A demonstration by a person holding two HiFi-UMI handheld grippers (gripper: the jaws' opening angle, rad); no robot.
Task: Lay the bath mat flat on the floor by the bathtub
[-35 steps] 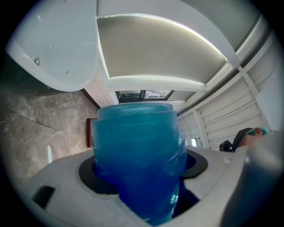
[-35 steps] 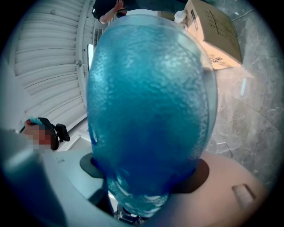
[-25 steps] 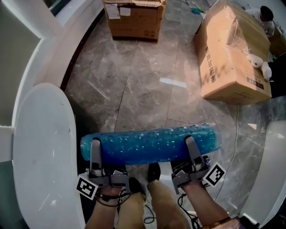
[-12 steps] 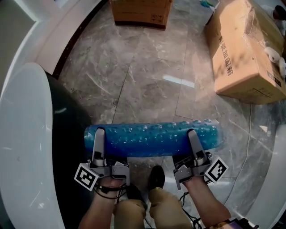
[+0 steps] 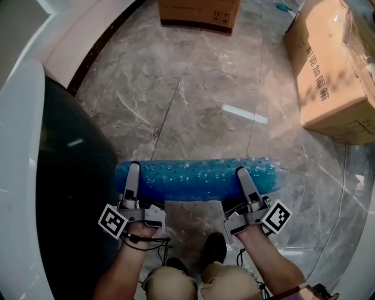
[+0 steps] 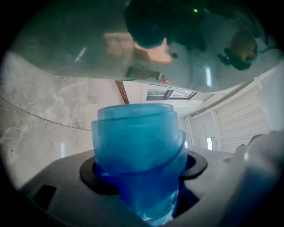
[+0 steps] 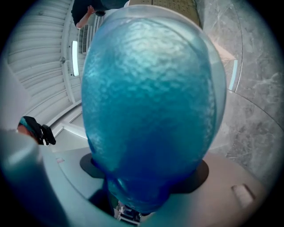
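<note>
The bath mat (image 5: 196, 179) is a translucent blue bubbled sheet, rolled into a long tube and held level above the grey marble floor (image 5: 205, 99). My left gripper (image 5: 132, 173) is shut on the roll near its left end. My right gripper (image 5: 242, 176) is shut on it near its right end. In the left gripper view the mat (image 6: 137, 155) shows as stacked blue layers pinched between the jaws. The right gripper view is almost filled by the bulging mat (image 7: 148, 111). The white bathtub (image 5: 26, 176) curves along the left, its dark side (image 5: 76, 193) just left of the roll.
A large cardboard box (image 5: 334, 70) lies on the floor at the upper right, and another box (image 5: 199, 13) stands at the top. A white ledge (image 5: 82, 35) runs along the upper left. The person's legs and a dark shoe (image 5: 214, 249) are below the mat.
The view has shifted left and forward: the boxes have slid up and right, and the tub's dark side fills more of the left. Both grippers still hold the rolled mat level.
</note>
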